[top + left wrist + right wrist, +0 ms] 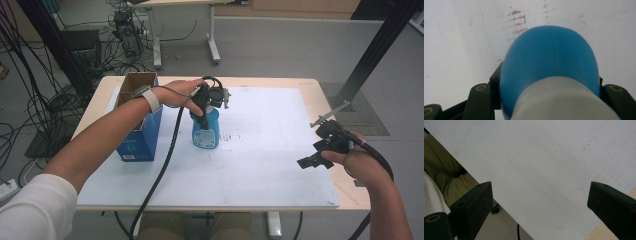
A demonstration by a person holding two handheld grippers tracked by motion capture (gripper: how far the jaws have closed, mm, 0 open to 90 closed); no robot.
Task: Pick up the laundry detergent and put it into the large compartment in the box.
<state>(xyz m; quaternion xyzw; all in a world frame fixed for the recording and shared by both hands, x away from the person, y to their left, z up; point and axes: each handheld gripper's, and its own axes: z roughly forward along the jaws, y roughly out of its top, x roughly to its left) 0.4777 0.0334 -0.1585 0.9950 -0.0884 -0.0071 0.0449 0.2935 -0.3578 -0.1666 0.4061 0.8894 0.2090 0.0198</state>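
Left claw point(212, 97) looks clamped on the blue bottle point(205, 131) up near its cap, so it could tip. Right claw point(320, 152) hangs open over the bench point(280, 165).

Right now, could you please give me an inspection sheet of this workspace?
Surface: white mat on a wooden table, faint reddish marks.
Job's things: blue bottle with a white neck, upright on the mat; open blue cardboard box beside it, touching or apart cannot be told.
Clutter: nothing seen.
Grippers: left gripper shut on the blue bottle near its top; right gripper open, holding nothing, above the mat's right edge.
Cables: black cable trails from the left gripper off the near edge.
Surroundings: cables and equipment on the floor, another table behind.
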